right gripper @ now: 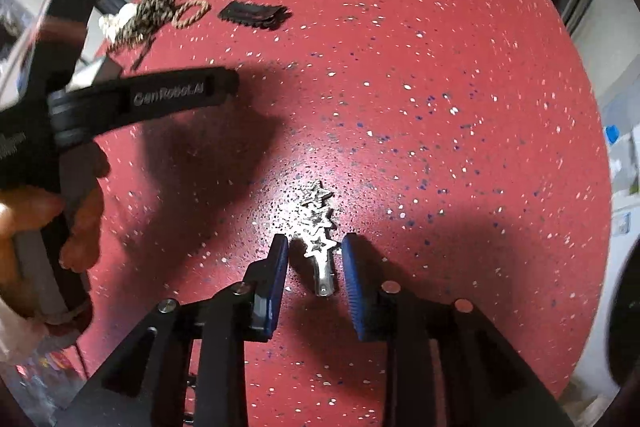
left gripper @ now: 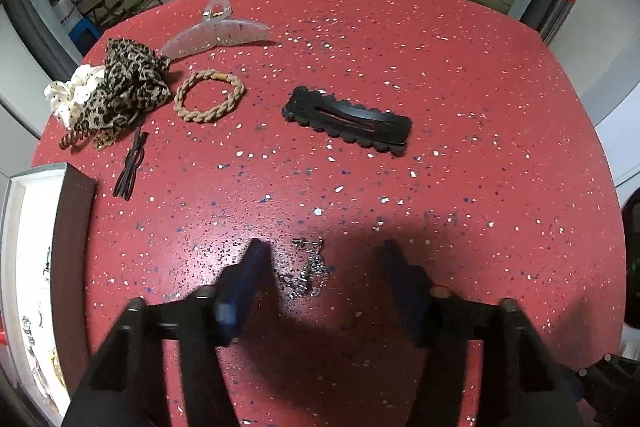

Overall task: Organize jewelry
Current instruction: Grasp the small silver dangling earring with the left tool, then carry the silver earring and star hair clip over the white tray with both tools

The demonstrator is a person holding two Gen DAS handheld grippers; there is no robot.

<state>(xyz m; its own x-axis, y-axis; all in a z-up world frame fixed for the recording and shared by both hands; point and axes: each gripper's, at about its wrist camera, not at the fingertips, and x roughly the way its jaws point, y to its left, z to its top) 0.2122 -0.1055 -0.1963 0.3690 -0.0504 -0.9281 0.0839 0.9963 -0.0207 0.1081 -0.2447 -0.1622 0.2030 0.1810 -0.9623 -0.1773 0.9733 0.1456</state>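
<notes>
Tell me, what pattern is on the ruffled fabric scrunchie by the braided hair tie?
Leopard print, tan with dark spots, on the ruffled fabric scrunchie; clearest in the left wrist view.

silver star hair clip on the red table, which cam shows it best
The right wrist view: the silver star-studded metal clip lies bright and sharp between the right gripper's open jaws. In the left wrist view it is dim and shadowed between the left gripper's open jaws.

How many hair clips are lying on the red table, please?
3: a translucent claw clip at the far left, a black scalloped clip mid-table, a silver star clip between the right gripper's fingers.
</notes>
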